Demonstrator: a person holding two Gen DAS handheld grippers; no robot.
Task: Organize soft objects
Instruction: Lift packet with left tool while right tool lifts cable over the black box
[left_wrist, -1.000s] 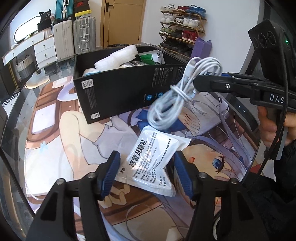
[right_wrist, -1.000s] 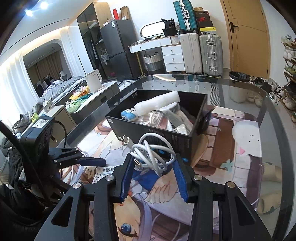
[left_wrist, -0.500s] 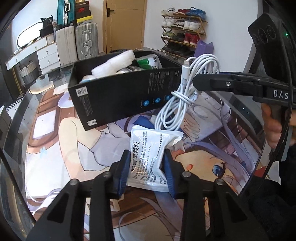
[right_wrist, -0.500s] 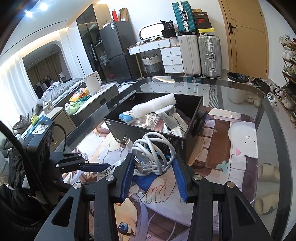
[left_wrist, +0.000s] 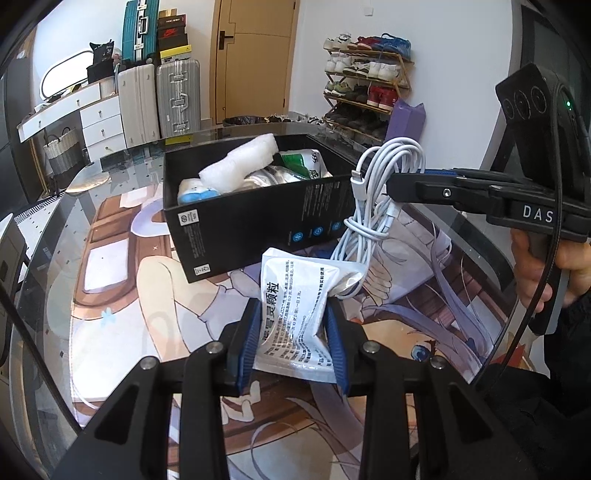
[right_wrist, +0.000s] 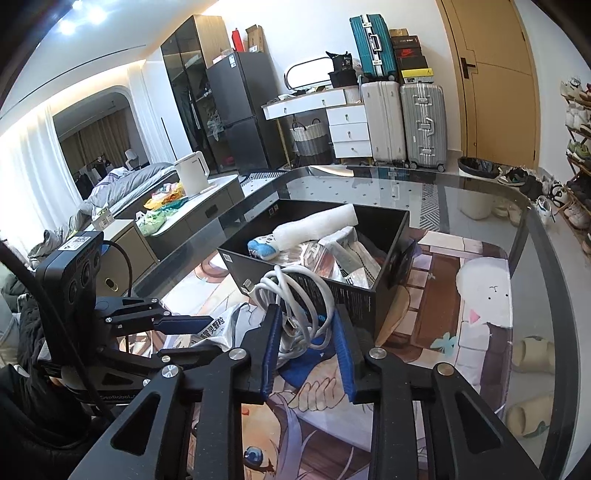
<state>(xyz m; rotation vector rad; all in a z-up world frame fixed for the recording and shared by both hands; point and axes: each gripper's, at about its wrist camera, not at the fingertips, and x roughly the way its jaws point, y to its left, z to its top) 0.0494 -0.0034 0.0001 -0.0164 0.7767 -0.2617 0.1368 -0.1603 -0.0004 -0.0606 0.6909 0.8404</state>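
Observation:
My left gripper (left_wrist: 291, 332) is shut on a white medicine packet (left_wrist: 299, 306) with black print, held just above the mat. My right gripper (right_wrist: 306, 343) is shut on a coiled white cable (right_wrist: 295, 306), which also shows in the left wrist view (left_wrist: 380, 199) hanging beside the box's near corner. The black box (left_wrist: 258, 221) stands on the mat and holds a white foam roll (left_wrist: 240, 162), a blue and white item and some packets. The box also shows in the right wrist view (right_wrist: 373, 306).
A glass table with rounded edges (right_wrist: 535, 236) carries a printed anime mat (left_wrist: 122, 314). Suitcases (left_wrist: 177, 99), a dresser and a shoe rack (left_wrist: 365, 88) stand beyond the table. The right gripper's body (left_wrist: 491, 195) reaches in from the right.
My left gripper closed on the medicine packet and lifted it off the mat. My right gripper moved the cable up and closer to the box.

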